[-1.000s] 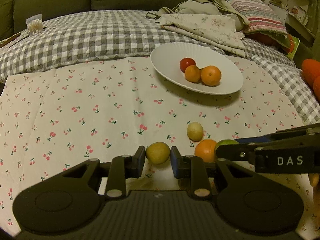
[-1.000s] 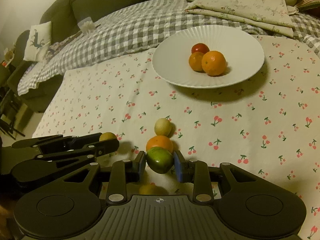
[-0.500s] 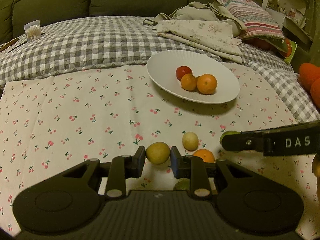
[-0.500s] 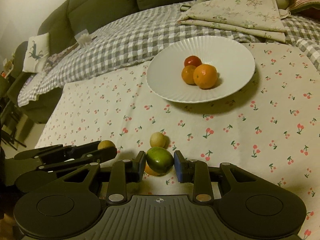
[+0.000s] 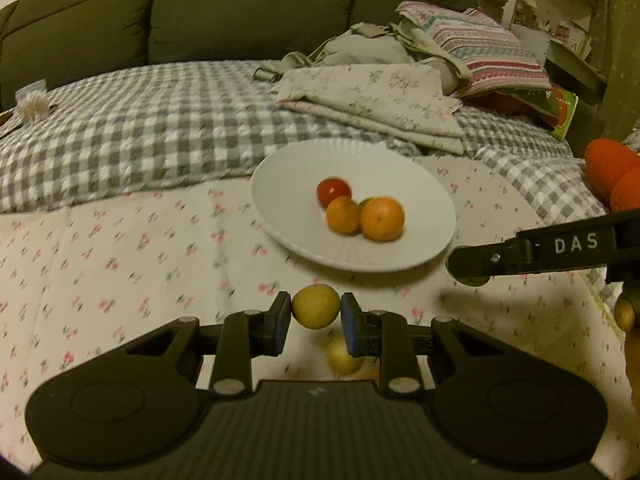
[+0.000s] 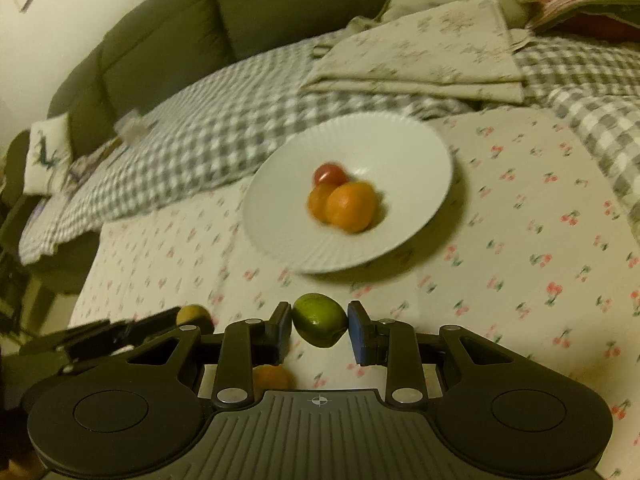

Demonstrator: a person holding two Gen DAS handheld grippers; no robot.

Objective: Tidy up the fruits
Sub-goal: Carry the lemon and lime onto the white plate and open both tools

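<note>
My left gripper is shut on a yellow fruit, held above the cherry-print cloth just short of the white plate. On that plate lie a red tomato and two oranges. My right gripper is shut on a green lime, also near the plate. The right gripper's finger crosses the left wrist view at the right. A pale yellow fruit and an orange lie on the cloth beneath the grippers.
A grey checked blanket covers the bed behind the cloth. Folded floral fabric, a bag and a striped pillow lie at the back right. A dark green sofa runs along the back. Orange objects sit at the right edge.
Both grippers have risen and moved toward the plate with their fruits; the plate looks larger and nearer. The pale fruit and the orange have dropped beneath the grippers.
</note>
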